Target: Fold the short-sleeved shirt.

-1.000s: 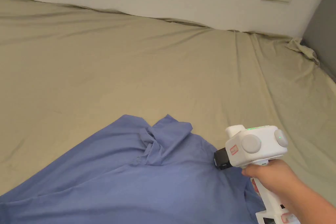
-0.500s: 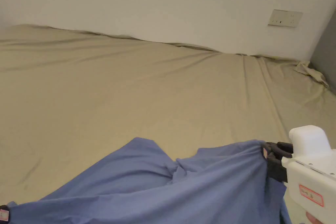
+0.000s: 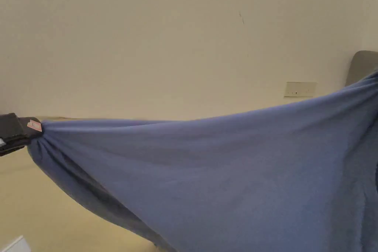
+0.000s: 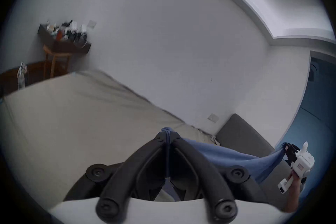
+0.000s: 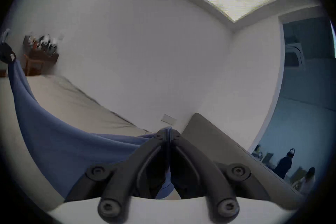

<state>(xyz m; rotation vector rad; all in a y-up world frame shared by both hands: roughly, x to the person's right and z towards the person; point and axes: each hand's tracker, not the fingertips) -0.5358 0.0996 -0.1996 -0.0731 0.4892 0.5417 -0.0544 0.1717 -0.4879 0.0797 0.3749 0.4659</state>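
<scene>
The blue short-sleeved shirt [image 3: 229, 168] hangs stretched in the air between both grippers, above the beige bed [image 3: 44, 212]. My left gripper [image 3: 35, 131] sits at the far left of the head view, shut on one bunched edge of the shirt. In the left gripper view its jaws meet on blue cloth [image 4: 167, 132], and the shirt [image 4: 236, 158] runs off to the right gripper [image 4: 286, 148], held by a hand. In the right gripper view the right gripper [image 5: 168, 132] is shut on the shirt [image 5: 54, 137], which sags toward the left gripper [image 5: 10, 59].
The beige sheeted bed [image 4: 72, 118] lies below, against a white wall with a socket plate [image 3: 299, 89]. A grey headboard [image 5: 227, 151] stands on the right. A cluttered dark shelf [image 4: 63, 38] is at the far left. Two people [image 5: 285, 162] stand beyond the headboard.
Both grippers have lifted the shirt off the bed and pulled it taut between them. The head camera has tilted up toward the wall.
</scene>
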